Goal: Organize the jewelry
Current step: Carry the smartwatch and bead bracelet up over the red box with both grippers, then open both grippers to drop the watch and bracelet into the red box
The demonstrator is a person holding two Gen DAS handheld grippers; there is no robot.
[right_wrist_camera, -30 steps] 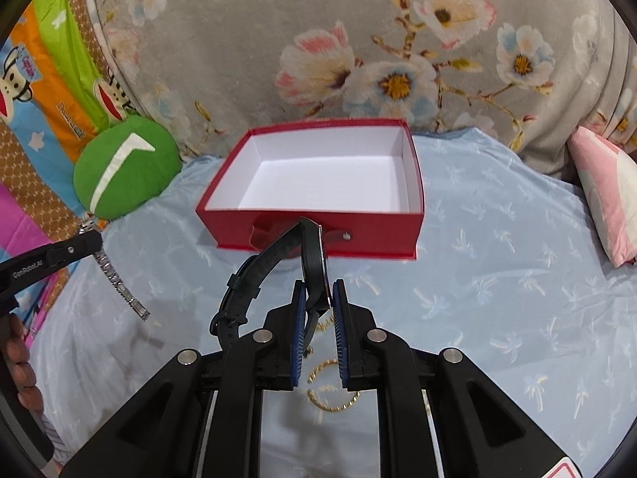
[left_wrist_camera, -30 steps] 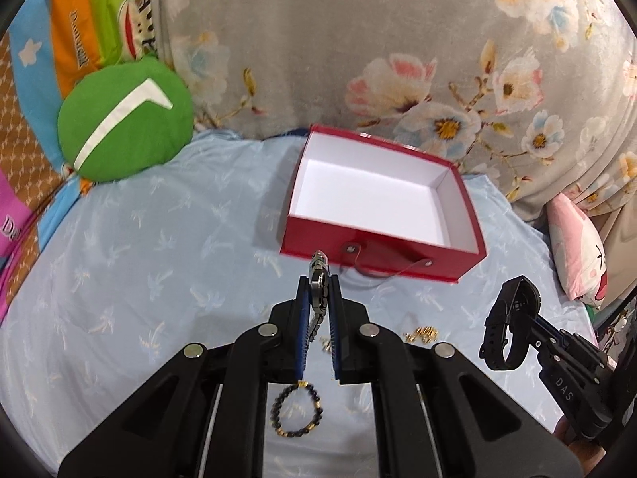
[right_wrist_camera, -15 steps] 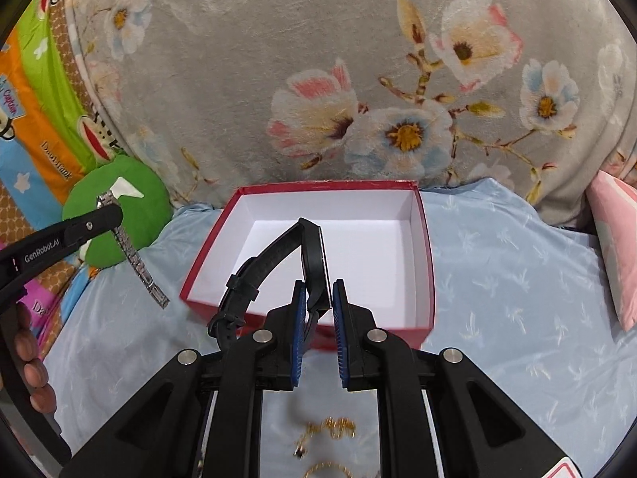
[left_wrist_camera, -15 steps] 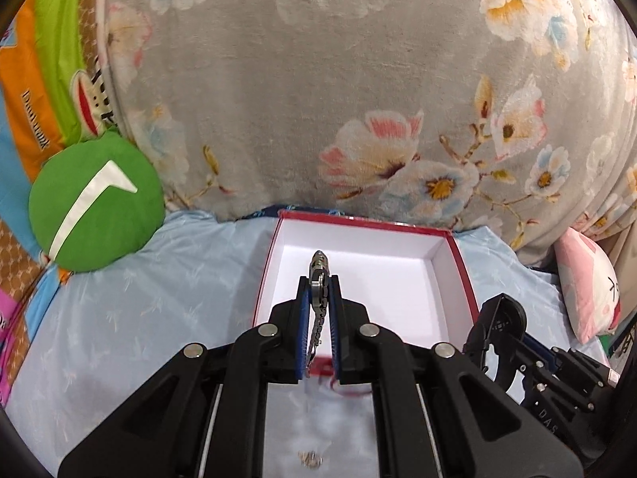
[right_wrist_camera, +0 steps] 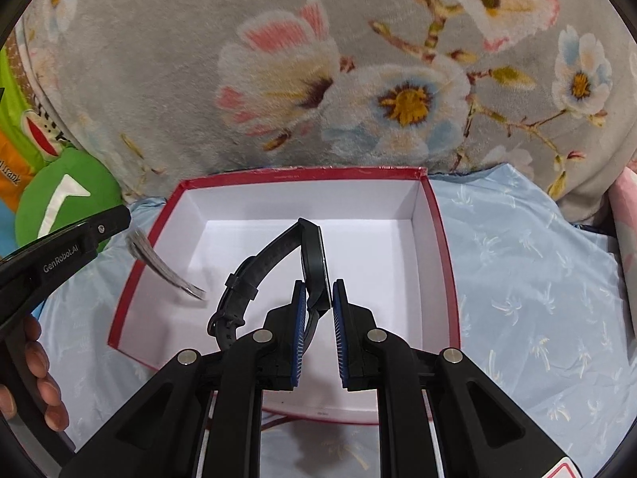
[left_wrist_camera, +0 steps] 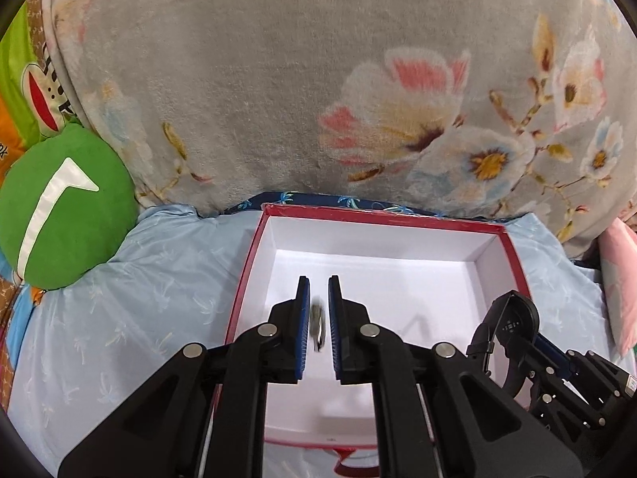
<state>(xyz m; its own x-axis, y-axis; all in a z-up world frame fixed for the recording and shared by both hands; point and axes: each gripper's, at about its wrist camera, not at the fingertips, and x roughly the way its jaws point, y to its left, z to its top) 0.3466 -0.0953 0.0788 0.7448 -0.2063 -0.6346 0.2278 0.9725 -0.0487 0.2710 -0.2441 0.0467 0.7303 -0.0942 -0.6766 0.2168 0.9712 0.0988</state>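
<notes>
A red box [left_wrist_camera: 513, 255] with a white inside lies open on the blue bedsheet, also in the right wrist view [right_wrist_camera: 442, 247]. My left gripper [left_wrist_camera: 317, 288] hangs over the box with its jaws parted. A silver link bracelet [left_wrist_camera: 318, 326] shows blurred between and below the pads, falling into the box; it also shows in the right wrist view [right_wrist_camera: 167, 271]. My right gripper [right_wrist_camera: 318, 292] is over the box's near edge, its jaws slightly apart around a black watch [right_wrist_camera: 314, 267] whose strap [right_wrist_camera: 247, 283] loops left. The watch also shows in the left wrist view [left_wrist_camera: 505, 326].
A grey floral blanket [left_wrist_camera: 318, 79] rises behind the box. A green round cushion [left_wrist_camera: 59, 207] lies at the left, a pink pillow [left_wrist_camera: 621, 290] at the right. The person's hand [right_wrist_camera: 36, 374] holds the left gripper.
Both grippers moved forward over the box. The left jaws opened and the bracelet is dropping from them. The right jaws have widened a little around the watch.
</notes>
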